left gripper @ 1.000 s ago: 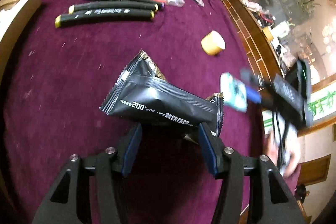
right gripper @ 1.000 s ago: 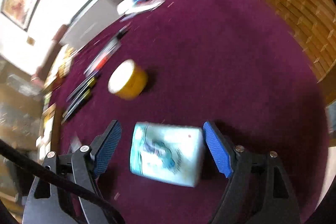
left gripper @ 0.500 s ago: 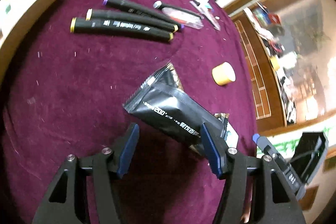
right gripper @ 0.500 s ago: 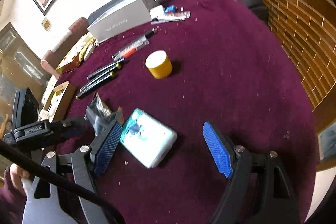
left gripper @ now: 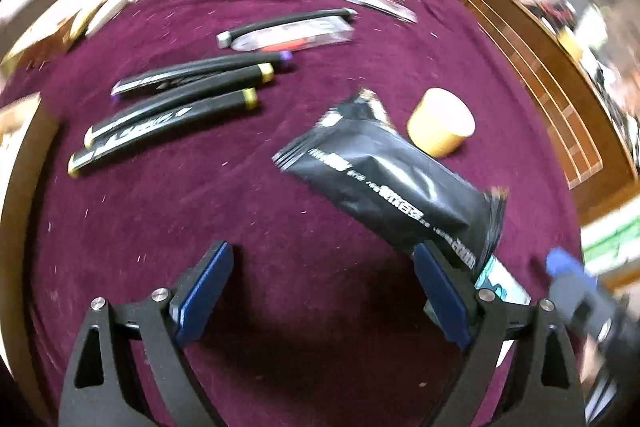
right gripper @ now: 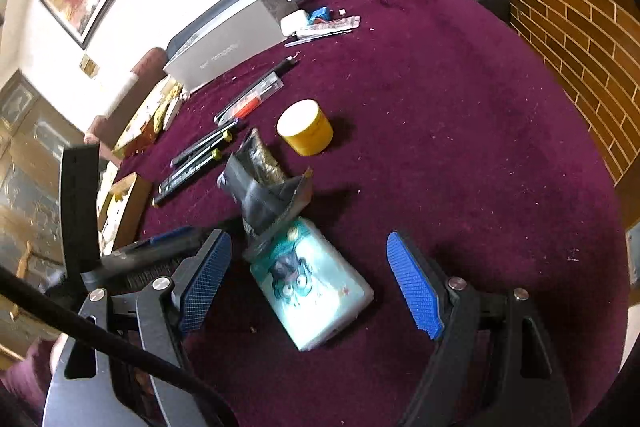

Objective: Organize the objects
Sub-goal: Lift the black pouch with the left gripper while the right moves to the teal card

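A black snack pouch lies on the purple cloth, its near end resting on a pale teal tissue pack. The pouch shows in the right wrist view too. My left gripper is open and empty, the pouch's end just past its right finger. My right gripper is open, its fingers standing wide on either side of the tissue pack without touching it. A yellow tape roll stands behind the pouch, and it also shows in the right wrist view. Three black markers lie side by side at the left.
A pen and a clear packet lie beyond the markers. A grey box and small items sit at the table's far edge. A cardboard box stands at the left edge. A brick wall is at the right.
The right gripper has let go of the tissue pack, which now lies on the cloth under the pouch's end. The left gripper has drawn back and turned left, away from the pouch.
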{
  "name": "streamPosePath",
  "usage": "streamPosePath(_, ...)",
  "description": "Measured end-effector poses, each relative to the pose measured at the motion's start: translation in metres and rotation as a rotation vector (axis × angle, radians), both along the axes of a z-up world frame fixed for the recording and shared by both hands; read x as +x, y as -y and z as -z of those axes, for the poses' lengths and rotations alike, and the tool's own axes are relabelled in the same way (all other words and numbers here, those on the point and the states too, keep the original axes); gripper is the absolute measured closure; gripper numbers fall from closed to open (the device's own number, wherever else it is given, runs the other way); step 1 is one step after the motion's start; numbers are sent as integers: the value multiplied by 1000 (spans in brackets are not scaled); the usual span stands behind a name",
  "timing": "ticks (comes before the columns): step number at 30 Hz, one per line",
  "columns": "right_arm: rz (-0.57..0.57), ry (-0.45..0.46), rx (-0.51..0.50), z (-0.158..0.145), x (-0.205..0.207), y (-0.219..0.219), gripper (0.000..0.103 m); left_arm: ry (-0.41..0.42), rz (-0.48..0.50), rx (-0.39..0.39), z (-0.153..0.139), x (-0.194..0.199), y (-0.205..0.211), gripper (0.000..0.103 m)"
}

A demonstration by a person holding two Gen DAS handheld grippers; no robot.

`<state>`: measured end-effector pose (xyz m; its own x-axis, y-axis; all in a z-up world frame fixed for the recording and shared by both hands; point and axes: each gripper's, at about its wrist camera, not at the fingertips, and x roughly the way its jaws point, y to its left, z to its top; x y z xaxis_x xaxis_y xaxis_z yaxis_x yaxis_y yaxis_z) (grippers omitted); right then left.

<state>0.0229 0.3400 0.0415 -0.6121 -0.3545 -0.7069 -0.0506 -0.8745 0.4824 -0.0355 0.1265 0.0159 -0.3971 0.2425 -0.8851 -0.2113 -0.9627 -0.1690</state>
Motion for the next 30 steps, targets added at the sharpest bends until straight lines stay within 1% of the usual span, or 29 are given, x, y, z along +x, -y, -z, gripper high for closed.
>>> streamPosePath(1, 11, 1, -15, -1, -4, -2, 22, 11, -7, 48, -1, 0, 8, 15)
streamPosePath(3, 20, 1, -52, -4, -14, -7, 22, 67, -55, 192, -5, -3, 33, 15)
streamPosePath(4, 11, 3, -71, -5, -22, -7, 22, 88, -75, 226, -7, -4, 44, 15)
streamPosePath(6, -24, 32, -98, -3, -42, -4, 22, 101, -110, 275, -12, -4, 66, 15)
streamPosePath(8, -33, 63, -121, 5, -59, 0, 22, 79, -140, 312, -19, -3, 89, 15)
streamPosePath(11, -53, 120, -187, 24, -82, 12, 22, 48, -180, 329, -26, -4, 116, 15)
streamPosePath(13, -79, 135, -227, 31, -91, 24, 22, 33, -200, 321, -28, -8, 131, 15)
streamPosePath(16, -197, 128, -338, 32, -92, 50, 22, 40, -210, 314, -25, -10, 141, 15)
streamPosePath(17, -227, 115, -350, 27, -88, 57, 22, 46, -202, 314, -23, -11, 139, 15)
streamPosePath(20, -198, 59, -289, 7, -72, 50, 22, 50, -170, 288, -18, -11, 127, 15)
streamPosePath(21, -177, 47, -248, 2, -65, 44, 22, 42, -162, 271, -17, -12, 122, 15)
streamPosePath(24, -100, 47, -51, -7, -46, 26, 22, -18, -139, 200, -19, -14, 105, 15)
streamPosePath(25, -83, 57, -4, -7, -40, 22, 22, -43, -124, 177, -21, -13, 98, 15)
streamPosePath(27, -62, 68, 36, -4, -30, 14, 22, -87, -88, 138, -24, -13, 80, 15)
streamPosePath(29, -50, 77, 60, 0, -22, 6, 22, -111, -34, 99, -26, -14, 59, 15)
streamPosePath(30, -51, 80, 66, 2, -21, 6, 22, -125, -1, 56, -26, -14, 46, 15)
